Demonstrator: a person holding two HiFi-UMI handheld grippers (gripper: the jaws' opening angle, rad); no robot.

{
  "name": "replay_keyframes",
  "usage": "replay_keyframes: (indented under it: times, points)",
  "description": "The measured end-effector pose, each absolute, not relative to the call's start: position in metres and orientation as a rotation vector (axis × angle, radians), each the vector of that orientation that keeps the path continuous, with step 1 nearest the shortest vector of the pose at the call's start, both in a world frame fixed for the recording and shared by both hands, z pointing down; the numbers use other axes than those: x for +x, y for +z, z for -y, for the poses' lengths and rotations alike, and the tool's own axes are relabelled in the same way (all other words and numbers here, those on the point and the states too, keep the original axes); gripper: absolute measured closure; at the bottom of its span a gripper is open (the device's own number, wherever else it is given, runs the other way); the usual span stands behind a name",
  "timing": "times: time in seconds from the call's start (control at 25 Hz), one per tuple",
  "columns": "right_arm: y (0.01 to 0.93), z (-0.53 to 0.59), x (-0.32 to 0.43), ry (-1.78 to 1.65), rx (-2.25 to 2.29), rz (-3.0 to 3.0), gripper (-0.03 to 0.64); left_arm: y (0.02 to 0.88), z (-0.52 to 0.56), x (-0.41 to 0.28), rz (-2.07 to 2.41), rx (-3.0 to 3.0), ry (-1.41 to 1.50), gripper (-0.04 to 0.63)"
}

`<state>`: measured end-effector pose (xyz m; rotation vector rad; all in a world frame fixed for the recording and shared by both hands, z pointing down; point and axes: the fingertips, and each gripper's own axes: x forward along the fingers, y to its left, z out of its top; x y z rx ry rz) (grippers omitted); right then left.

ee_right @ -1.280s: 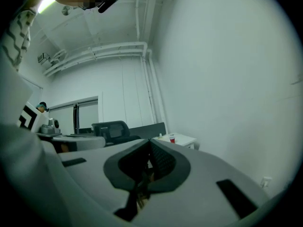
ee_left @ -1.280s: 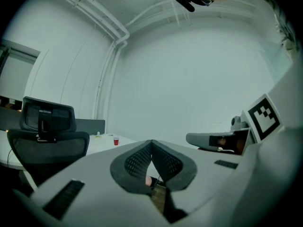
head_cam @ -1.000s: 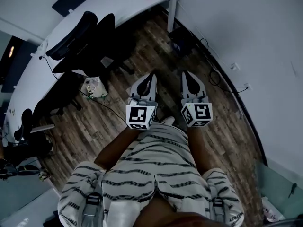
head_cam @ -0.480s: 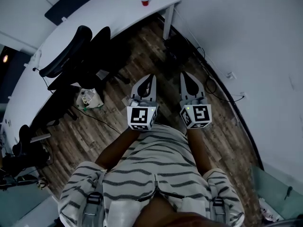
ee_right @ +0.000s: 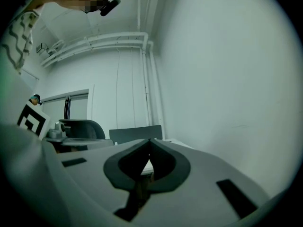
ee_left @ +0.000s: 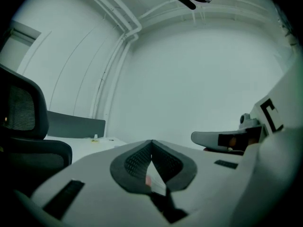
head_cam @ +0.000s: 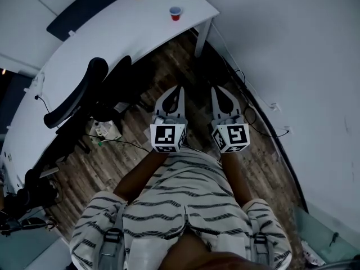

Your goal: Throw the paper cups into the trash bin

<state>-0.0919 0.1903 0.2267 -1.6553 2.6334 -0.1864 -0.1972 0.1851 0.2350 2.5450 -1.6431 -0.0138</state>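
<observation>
Overhead, from the head view: wood-plank floor (head_cam: 188, 66) with a white wall (head_cam: 292, 49) curving along its right side. A long white desk (head_cam: 112, 35) runs from upper right down to lower left, with a dark divider panel (head_cam: 90, 4) on its far edge. Black office chairs (head_cam: 79, 94) are pushed up against the near side of the desk. The person's striped shirt (head_cam: 180, 196) fills the bottom of the frame.

Left gripper (head_cam: 179, 89) and right gripper (head_cam: 216, 90) are held side by side ahead of the body, level, above the floor and touching nothing.
- Left gripper view: the jaw tips meet at the front, with nothing clamped between them.
- Right gripper view: same, tips together and empty.

A small bin (head_cam: 104, 129) with pale litter in it sits on the floor under the desk edge, left of the left gripper. A red paper cup (head_cam: 175, 13) stands upright near the desk's right end, well apart from both grippers and from the bin.
</observation>
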Motion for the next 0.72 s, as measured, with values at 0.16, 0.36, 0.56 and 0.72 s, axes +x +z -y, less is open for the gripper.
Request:
replay_keyframes:
  times: [0.16,0.36,0.56,0.72]
  points:
    - [0.214,-0.143,-0.109,-0.171,-1.645,-2.655,0.606,0.224,-0.138,-0.211,1.644,2.534,-0.044,0.572]
    - [0.199,-0.082,-0.122,-0.141,-1.647,-2.657,0.606,0.215,-0.079,-0.225,1.649,2.526,-0.057,0.572]
    - [0.196,-0.033,-0.131,-0.142,-1.658,-2.634,0.606,0.214,-0.032,-0.237,1.650,2.536,-0.033,0.572]
    - [0.195,-0.004,-0.136,-0.140,-1.671,-2.625,0.606,0.217,0.000,-0.244,1.649,2.530,-0.015,0.572]
